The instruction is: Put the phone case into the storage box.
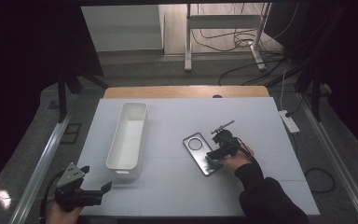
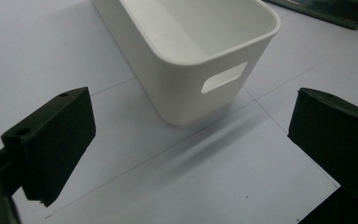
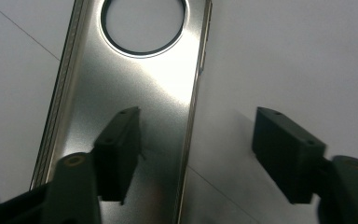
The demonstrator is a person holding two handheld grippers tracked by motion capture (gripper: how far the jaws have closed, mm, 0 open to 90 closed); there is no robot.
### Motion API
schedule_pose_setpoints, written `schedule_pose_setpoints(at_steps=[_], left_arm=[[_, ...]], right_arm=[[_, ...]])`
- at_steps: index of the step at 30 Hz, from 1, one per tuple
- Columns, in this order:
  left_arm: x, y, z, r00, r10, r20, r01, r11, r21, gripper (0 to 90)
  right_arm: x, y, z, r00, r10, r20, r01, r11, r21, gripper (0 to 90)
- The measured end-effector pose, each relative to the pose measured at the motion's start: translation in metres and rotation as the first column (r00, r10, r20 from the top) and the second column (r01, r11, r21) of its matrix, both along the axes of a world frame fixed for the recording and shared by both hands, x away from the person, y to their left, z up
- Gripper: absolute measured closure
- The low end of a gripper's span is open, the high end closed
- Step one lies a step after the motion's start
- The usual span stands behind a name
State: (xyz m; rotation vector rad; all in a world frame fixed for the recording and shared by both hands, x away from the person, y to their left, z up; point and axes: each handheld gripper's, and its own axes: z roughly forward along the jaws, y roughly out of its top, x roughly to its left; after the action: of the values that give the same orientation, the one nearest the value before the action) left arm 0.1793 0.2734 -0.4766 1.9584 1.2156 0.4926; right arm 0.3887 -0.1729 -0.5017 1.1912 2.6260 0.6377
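The left gripper [image 1: 94,192] is sitting at the near left edge, jaws wide, holding nothing, facing the white bin [image 1: 129,138]. The right gripper [image 3: 196,154] is hovering half-open over the metal plate [image 1: 201,152], right of centre, gripping nothing.

Metal plate's [image 3: 135,93] near end behind the right tool's [image 3: 200,154] black jaw, cut off below.

Centre-left, the white bin [image 1: 127,135] blocks the way; the metal plate [image 1: 202,153] lies centre-right; bare desk [image 1: 168,196] lies between and below.
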Motion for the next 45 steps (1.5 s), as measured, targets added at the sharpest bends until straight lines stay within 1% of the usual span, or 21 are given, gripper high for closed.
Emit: schedule_pose_setpoints(at_steps=[2,4,6,7,8,9,10,13,17,20,21,24,28,32,33,35,37,41,42,43,45], left_arm=[[0.000,0.000,0.000,1.0000,0.000,0.000,0.000,1.0000,0.000,1.4],[0.000,0.000,0.000,1.0000,0.000,0.000,0.000,1.0000,0.000,1.4],[0.000,0.000,0.000,1.0000,-0.001,0.000,0.001,1.0000,0.000,1.4],[0.000,0.000,0.000,1.0000,-0.001,0.000,0.001,1.0000,0.000,1.4],[0.000,0.000,0.000,1.0000,-0.001,-0.001,0.001,1.0000,0.001,1.4],[0.000,0.000,0.000,1.0000,-0.001,-0.002,0.001,1.0000,0.000,1.4],[0.000,0.000,0.000,1.0000,-0.002,-0.002,0.002,1.0000,0.001,1.4],[0.000,0.000,0.000,1.0000,-0.002,-0.002,0.002,1.0000,0.005,1.4],[0.001,-0.001,0.000,0.9999,-0.015,-0.006,0.015,0.9999,0.002,2.1],[0.001,-0.001,0.000,0.9997,-0.025,-0.005,0.025,0.9997,-0.004,2.4],[0.001,0.000,0.000,0.9995,-0.031,-0.007,0.031,0.9995,-0.012,2.4],[0.002,0.001,0.000,0.9987,-0.048,-0.016,0.048,0.9984,-0.030,2.4],[0.002,-0.002,0.001,0.9968,-0.077,-0.021,0.077,0.9969,-0.017,1.8],[0.003,-0.007,0.003,0.9943,-0.105,-0.016,0.104,0.9930,-0.056,0.3],[0.003,-0.009,0.004,0.9937,-0.111,-0.015,0.110,0.9922,-0.058,0.1],[0.004,-0.012,0.005,0.9929,-0.118,-0.015,0.117,0.9916,-0.056,0.0],[0.004,-0.018,0.007,0.9926,-0.121,-0.003,0.121,0.9916,-0.045,0.0],[0.006,-0.026,0.010,0.9891,-0.147,0.008,0.147,0.9869,-0.065,0.0],[0.007,-0.029,0.011,0.9878,-0.155,0.012,0.156,0.9853,-0.069,0.0],[0.007,-0.031,0.011,0.9868,-0.162,0.013,0.162,0.9839,-0.075,0.0],[0.009,-0.034,0.012,0.9847,-0.174,0.011,0.174,0.9814,-0.081,0.0]], right_arm=[[0.000,0.000,0.000,0.9999,0.012,0.001,-0.012,0.9999,-0.003,47.8],[0.000,0.001,0.000,0.9998,0.016,-0.009,-0.016,0.9998,-0.010,56.7],[0.001,0.001,0.000,0.9994,0.024,-0.024,-0.024,0.9997,0.002,65.4],[0.001,0.001,0.000,0.9994,0.024,-0.024,-0.024,0.9997,0.002,65.4],[0.001,0.001,0.000,0.9994,0.024,-0.024,-0.024,0.9997,-0.003,70.3],[0.001,0.001,0.000,0.9993,0.025,-0.029,-0.025,0.9997,0.004,76.4],[0.002,0.000,0.001,0.9990,0.026,-0.035,-0.026,0.9996,0.006,84.5],[0.002,0.000,0.001,0.9987,0.006,-0.050,-0.006,0.9999,0.011,87.5],[0.001,0.001,0.001,0.9986,0.008,-0.052,-0.007,0.9999,0.012,88.4],[0.001,-0.001,0.001,0.9983,0.011,-0.057,-0.010,0.9997,0.024,88.5],[0.001,-0.002,0.001,0.9980,0.012,-0.062,-0.010,0.9995,0.030,88.5],[-0.002,-0.004,0.006,0.9992,0.021,-0.035,-0.019,0.9984,0.053,88.5],[-0.007,-0.006,0.011,0.9992,0.040,-0.008,-0.039,0.9967,0.071,88.4],[-0.012,-0.008,0.017,0.9991,0.040,0.013,-0.041,0.9943,0.099,88.5],[-0.013,-0.008,0.019,0.9991,0.038,0.016,-0.040,0.9931,0.110,88.5],[-0.014,-0.010,0.023,0.9990,0.032,0.030,-0.036,0.9916,0.124,88.5],[-0.015,-0.010,0.024,0.9989,0.030,0.035,-0.035,0.9909,0.130,88.5],[-0.019,-0.012,0.030,0.9982,0.026,0.055,-0.034,0.9870,0.157,88.5],[-0.019,-0.012,0.030,0.9982,0.026,0.055,-0.034,0.9870,0.157,88.5],[-0.020,-0.012,0.032,0.9980,0.025,0.059,-0.034,0.9852,0.168,88.5],[-0.021,-0.013,0.034,0.9973,0.024,0.070,-0.036,0.9841,0.174,88.5]])
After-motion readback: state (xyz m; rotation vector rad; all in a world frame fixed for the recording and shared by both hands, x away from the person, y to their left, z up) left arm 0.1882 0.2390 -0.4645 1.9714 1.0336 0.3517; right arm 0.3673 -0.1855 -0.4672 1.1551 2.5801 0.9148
